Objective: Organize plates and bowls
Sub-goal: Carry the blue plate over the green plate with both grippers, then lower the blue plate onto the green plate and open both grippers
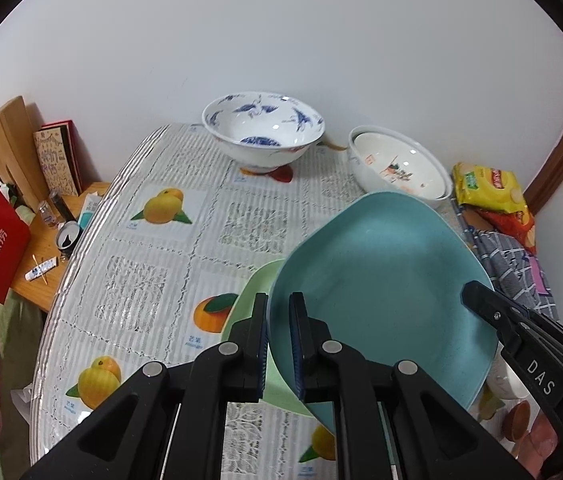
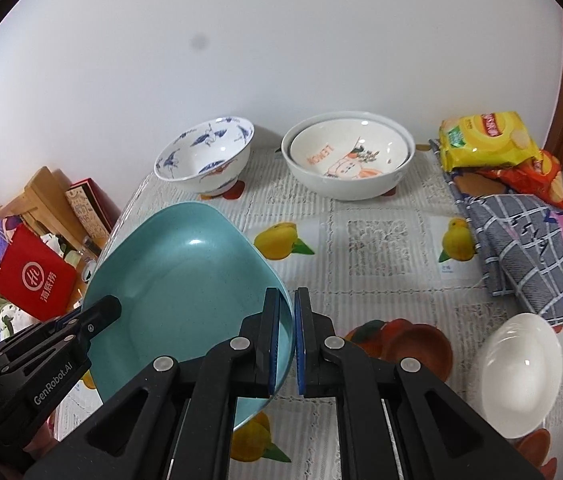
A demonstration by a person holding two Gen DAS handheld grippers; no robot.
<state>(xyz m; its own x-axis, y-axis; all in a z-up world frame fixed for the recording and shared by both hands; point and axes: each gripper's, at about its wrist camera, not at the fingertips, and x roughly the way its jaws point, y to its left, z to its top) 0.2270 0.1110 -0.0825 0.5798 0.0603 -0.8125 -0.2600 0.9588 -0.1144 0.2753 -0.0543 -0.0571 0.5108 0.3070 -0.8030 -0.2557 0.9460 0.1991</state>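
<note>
From the left wrist, I am holding the teal plate (image 1: 381,288) by its left rim, with my left gripper (image 1: 279,344) clamped on that edge. The plate is hanging tilted above the green plate (image 1: 249,312), which is lying near the desk's (image 1: 153,280) near edge; I judge I am carrying it over to stack it there. The right gripper (image 1: 477,300) is biting the opposite rim, so the load is being shared. The blue bowl (image 1: 263,132) and the nested bowls (image 1: 397,166) are sitting at the far edge. My left gripper is pointing steeply down.

From the right wrist, my right gripper (image 2: 287,340) is clamped on the teal plate's (image 2: 181,280) right rim, also angled steeply down, with the left gripper (image 2: 111,308) on the far rim. A white bowl (image 2: 521,372) is resting near the desk's (image 2: 381,248) right edge, well apart.
</note>
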